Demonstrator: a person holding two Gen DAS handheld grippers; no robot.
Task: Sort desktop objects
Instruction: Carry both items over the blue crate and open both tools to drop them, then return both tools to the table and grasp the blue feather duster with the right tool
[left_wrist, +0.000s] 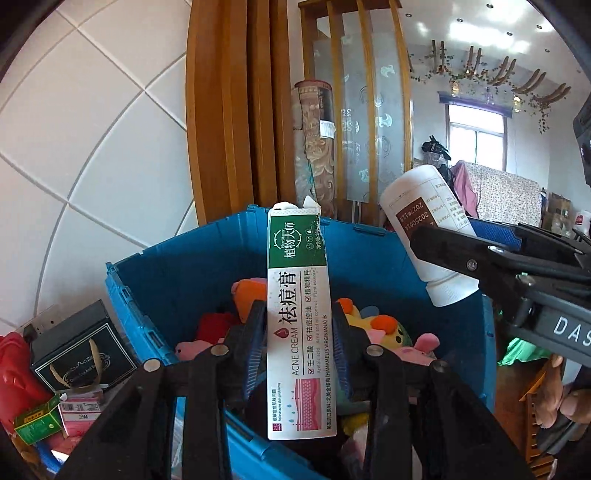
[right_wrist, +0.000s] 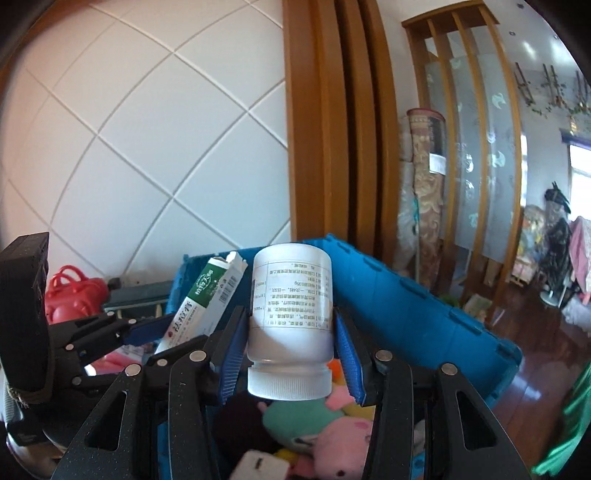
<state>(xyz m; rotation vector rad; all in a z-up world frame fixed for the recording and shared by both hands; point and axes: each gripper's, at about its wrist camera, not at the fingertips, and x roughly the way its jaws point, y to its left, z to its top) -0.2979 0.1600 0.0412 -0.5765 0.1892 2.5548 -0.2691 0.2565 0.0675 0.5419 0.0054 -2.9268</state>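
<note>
Currently the acne cream box (left_wrist: 298, 317), white with a green upper band and a torn top flap, is standing on end between the blue pads of the left gripper (left_wrist: 300, 343), which is closing on its two long sides partway up and holding it clear above the blue crate (left_wrist: 155, 295). Beside it, toward the crate's right wall, the white bottle (right_wrist: 290, 325) is hanging upside down, cap lowermost, with the right gripper (right_wrist: 291, 354) pressing in on its printed label from both sides; that gripper is likewise standing only partly open, just wide enough for the bottle's body. From the right wrist view the box is showing tilted, just to the left of the bottle and apart from it, with the left gripper reaching in from the crate's left side.

Below both held things, inside the crate, plush toys (right_wrist: 332, 435) are lying piled together: pink, teal, yellow and orange ones, and a dark one near the front wall. Outside the crate's left wall a black gift bag (left_wrist: 81, 354) with gold handles is sitting, with a red plastic bag-shaped case (left_wrist: 14, 376) further left and small green and pink cartons (left_wrist: 55, 417) lying in front of it. Behind the crate a wooden door frame (left_wrist: 236, 110) is rising against a white tiled wall (left_wrist: 92, 110), and a rolled patterned carpet (left_wrist: 314, 147) is leaning just to the right of the frame.
</note>
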